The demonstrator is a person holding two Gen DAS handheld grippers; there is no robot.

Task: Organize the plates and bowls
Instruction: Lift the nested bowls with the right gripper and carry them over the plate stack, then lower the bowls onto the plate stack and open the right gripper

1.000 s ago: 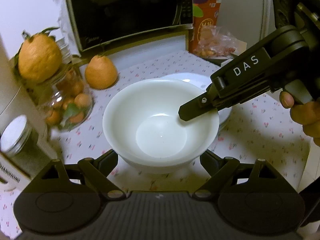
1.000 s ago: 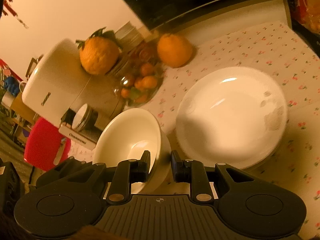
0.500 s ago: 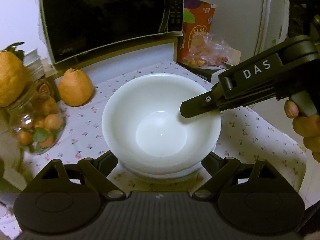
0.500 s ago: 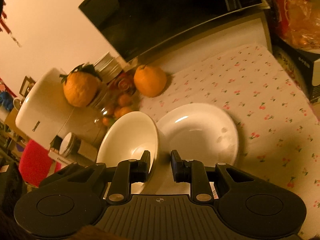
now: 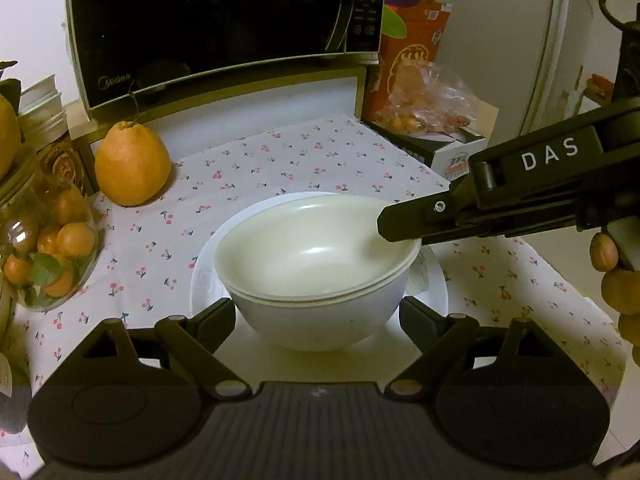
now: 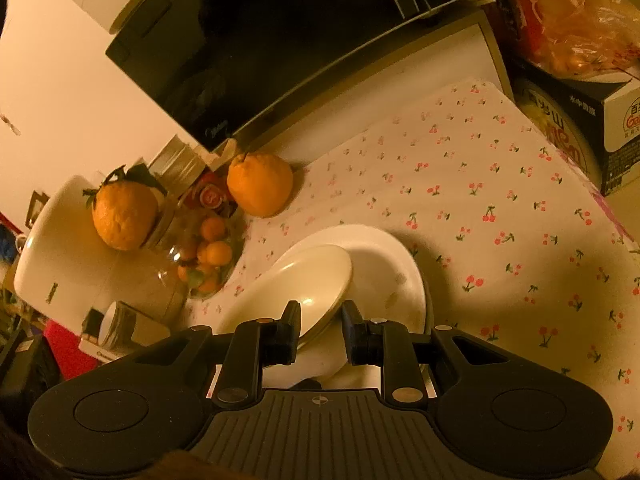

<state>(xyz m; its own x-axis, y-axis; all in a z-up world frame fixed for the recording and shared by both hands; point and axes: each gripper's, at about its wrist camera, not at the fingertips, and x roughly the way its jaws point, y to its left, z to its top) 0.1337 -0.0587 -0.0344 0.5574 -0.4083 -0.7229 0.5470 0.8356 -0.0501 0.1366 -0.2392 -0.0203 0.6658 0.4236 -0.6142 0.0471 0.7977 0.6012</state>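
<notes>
Your right gripper (image 6: 320,330) is angling down, pinching the cream bowl's (image 5: 316,256) rim, apparently nested in the white bowl (image 5: 320,320). Your left gripper (image 5: 318,314), jaws apart, is straddling the white bowl on the plate (image 5: 434,280); open cloth (image 5: 280,160) lies beyond the plate.

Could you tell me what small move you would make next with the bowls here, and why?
Probably lower the nested bowls the last bit onto the plate before letting go. The right claw pinches the inner bowl's rim and the left claw straddles the outer bowl. The stack already sits over the plate's middle, though contact is unclear.
</notes>
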